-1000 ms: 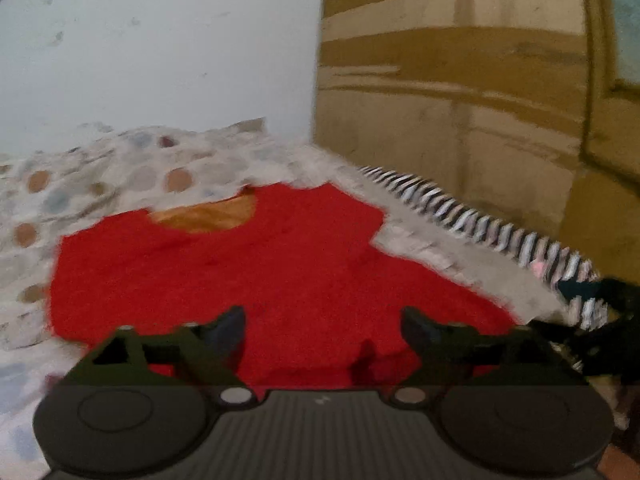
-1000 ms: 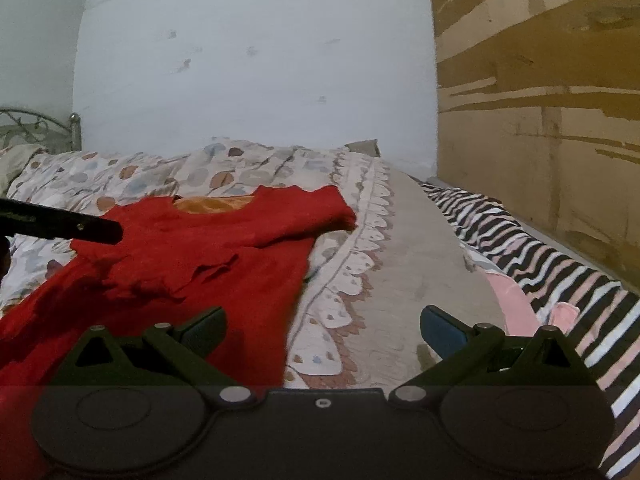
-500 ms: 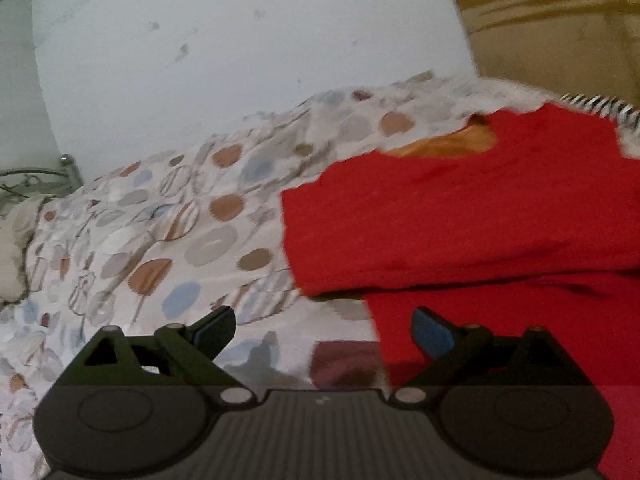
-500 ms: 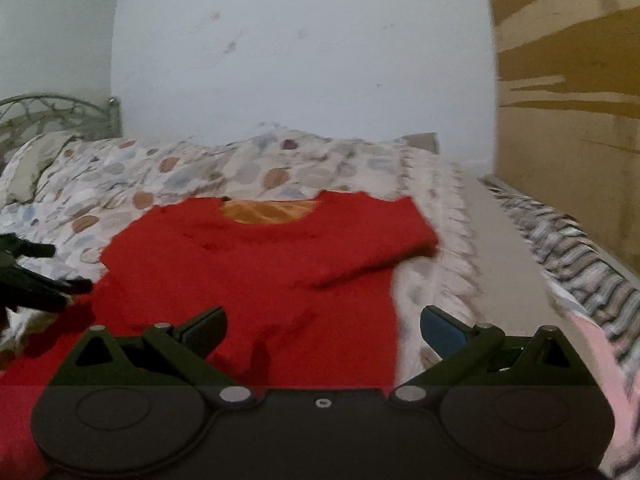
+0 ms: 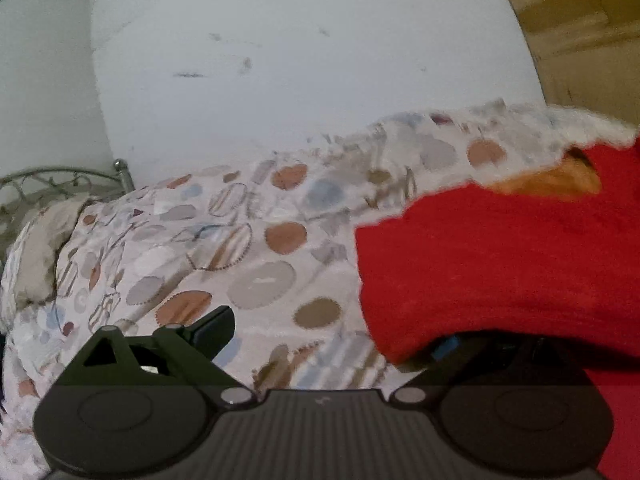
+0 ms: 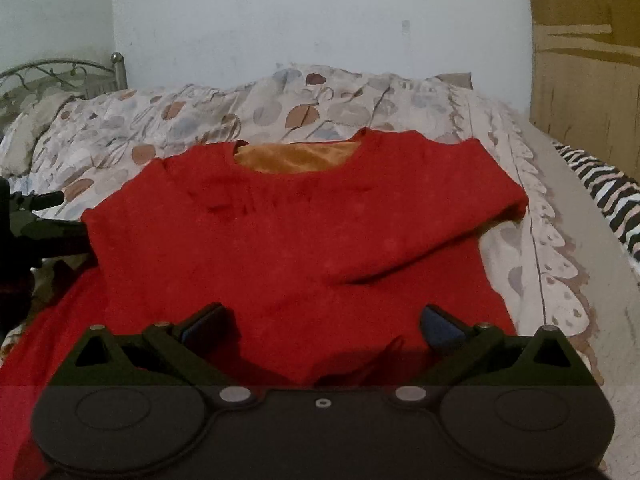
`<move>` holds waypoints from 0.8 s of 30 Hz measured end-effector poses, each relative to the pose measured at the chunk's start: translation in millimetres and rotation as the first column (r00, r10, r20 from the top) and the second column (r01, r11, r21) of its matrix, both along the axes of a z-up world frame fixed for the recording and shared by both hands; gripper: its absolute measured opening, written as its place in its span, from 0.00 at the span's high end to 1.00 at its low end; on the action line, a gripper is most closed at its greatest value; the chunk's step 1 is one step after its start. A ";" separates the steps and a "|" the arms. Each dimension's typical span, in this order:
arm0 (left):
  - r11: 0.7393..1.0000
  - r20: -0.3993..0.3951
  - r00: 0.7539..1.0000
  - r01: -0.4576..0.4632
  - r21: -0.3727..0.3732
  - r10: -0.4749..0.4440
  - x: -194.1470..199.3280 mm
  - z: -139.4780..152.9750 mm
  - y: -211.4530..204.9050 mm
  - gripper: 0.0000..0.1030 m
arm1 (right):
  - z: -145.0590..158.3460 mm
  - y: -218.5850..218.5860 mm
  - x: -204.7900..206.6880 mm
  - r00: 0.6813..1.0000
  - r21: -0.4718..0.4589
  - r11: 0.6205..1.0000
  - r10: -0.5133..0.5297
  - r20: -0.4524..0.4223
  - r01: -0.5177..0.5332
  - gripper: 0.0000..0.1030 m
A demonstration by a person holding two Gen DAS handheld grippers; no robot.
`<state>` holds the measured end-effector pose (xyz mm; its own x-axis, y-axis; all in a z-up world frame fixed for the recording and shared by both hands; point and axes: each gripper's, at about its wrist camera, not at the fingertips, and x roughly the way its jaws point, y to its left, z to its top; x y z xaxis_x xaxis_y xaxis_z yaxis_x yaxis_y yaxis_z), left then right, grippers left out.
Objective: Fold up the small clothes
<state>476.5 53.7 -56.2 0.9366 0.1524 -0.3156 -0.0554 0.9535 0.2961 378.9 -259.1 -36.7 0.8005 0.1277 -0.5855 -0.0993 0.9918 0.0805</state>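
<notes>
The red top (image 6: 296, 240) is lying flat on the bed (image 6: 536, 248), neck far, its left fold edge draping over one finger of the wide-open left claw (image 5: 328, 336), while the empty, wide-open right claw (image 6: 320, 320) is hovering at the near hem.

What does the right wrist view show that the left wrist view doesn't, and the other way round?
Only the right wrist view shows the whole red top with both sleeves folded across its front, the striped cloth at the bed's far side, the left gripper at the top's edge, and the open right gripper over the hem.

Only the left wrist view shows red fabric draped over one finger of the open left gripper.

Both show the top, its orange neck lining, the patterned bedspread, the metal bed frame and the white wall.
</notes>
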 end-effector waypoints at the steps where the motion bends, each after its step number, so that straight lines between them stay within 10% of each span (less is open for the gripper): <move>1: 1.000 0.022 1.000 -0.004 -0.021 0.004 -1.3 1.7 3.6 0.06 | -0.1 -0.3 -0.2 1.000 0.005 1.000 0.001 0.001 -0.001 0.00; 6: 0.987 -0.061 0.992 -0.120 -0.106 0.114 11.2 -1.7 27.0 0.09 | -2.1 0.2 -1.2 1.000 0.006 1.000 0.004 -0.001 -0.004 0.00; 24: 0.981 -0.192 0.981 -0.071 -0.178 0.036 -71.3 16.2 53.9 0.00 | -2.4 5.9 -10.4 1.000 -0.044 0.999 -0.013 0.027 0.015 0.00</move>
<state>405.2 107.7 -40.0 0.8502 0.1238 -0.5117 -0.0679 0.9896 0.1266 368.4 -253.2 -39.2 0.8175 0.0909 -0.5686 -0.0869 0.9956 0.0343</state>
